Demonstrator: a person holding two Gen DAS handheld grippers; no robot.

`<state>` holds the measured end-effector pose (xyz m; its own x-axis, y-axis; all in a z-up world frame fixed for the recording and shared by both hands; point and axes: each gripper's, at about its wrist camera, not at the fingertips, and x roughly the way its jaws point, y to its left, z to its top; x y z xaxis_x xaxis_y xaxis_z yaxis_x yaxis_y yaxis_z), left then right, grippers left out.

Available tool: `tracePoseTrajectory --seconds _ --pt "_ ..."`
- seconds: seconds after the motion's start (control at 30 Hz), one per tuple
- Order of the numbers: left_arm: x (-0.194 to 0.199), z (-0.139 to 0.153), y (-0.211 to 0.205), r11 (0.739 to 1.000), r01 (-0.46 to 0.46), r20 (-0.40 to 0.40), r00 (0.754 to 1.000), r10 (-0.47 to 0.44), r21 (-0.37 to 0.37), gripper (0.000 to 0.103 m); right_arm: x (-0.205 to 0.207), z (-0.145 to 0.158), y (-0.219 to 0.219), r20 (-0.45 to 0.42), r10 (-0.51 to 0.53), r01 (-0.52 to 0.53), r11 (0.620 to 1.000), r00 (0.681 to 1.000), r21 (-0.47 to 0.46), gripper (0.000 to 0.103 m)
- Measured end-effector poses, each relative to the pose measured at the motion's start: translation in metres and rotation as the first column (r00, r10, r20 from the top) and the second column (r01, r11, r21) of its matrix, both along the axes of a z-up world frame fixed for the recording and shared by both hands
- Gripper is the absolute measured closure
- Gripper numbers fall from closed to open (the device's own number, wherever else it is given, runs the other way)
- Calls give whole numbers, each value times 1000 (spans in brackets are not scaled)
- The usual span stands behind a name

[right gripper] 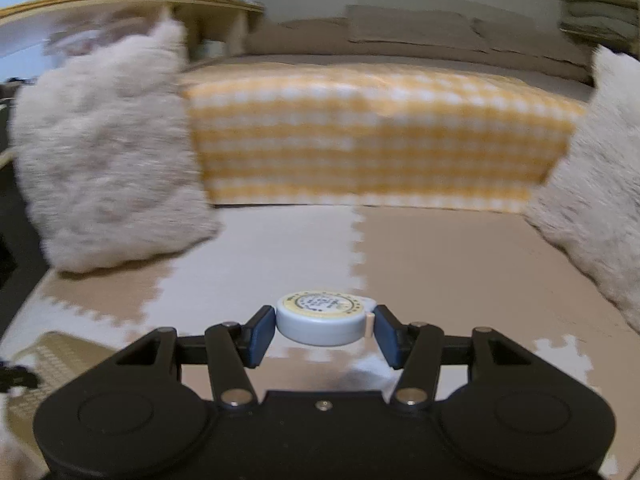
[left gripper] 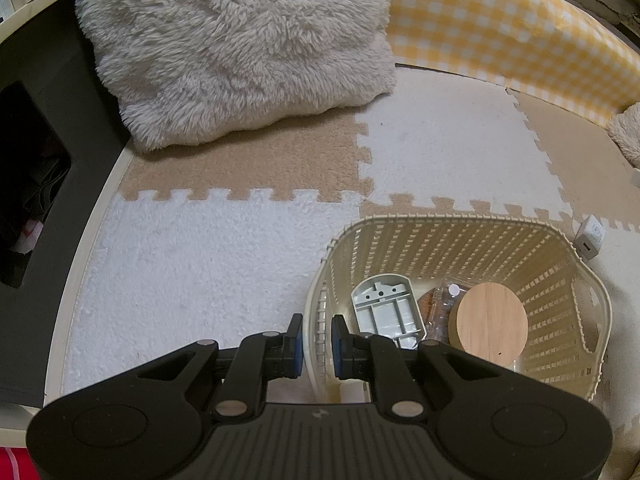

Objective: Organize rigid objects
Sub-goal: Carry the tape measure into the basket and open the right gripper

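Clamping a round white tin [right gripper: 323,322] flat between its fingers, the right gripper [right gripper: 324,330] holds it above the floor mat, the basket [left gripper: 560,248] low to its left, where the left gripper [left gripper: 317,346] pinches the near rim.

Left gripper [left gripper: 317,346]: tilted down, jaws narrowly apart, straddling the basket [left gripper: 472,224] rim, blue pads [left gripper: 297,346] on either side of the wall; whether they press it cannot be told. Right gripper [right gripper: 325,330]: roughly level, held above the floor, jaws wide, closed on the round tin [right gripper: 323,322], pads [right gripper: 260,334] touching both its sides.
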<state>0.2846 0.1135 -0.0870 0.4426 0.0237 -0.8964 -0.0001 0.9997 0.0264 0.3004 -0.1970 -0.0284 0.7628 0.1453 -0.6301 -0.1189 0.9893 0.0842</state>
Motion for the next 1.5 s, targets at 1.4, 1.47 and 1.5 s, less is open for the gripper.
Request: tracePoseTrajectory --seconds 1.4,1.47,1.5 --pt "0 0 0 1000 0 0 1000 0 -1 88 -65 -31 116 -281 379 -359 925 882 123 42" --pt "0 0 0 1000 1 0 1000 -1 0 88 -66 -31 116 -285 382 -361 924 879 124 42" --pt "0 0 0 1000 1 0 1000 -1 0 88 -65 -31 116 -284 381 -361 925 880 123 42"
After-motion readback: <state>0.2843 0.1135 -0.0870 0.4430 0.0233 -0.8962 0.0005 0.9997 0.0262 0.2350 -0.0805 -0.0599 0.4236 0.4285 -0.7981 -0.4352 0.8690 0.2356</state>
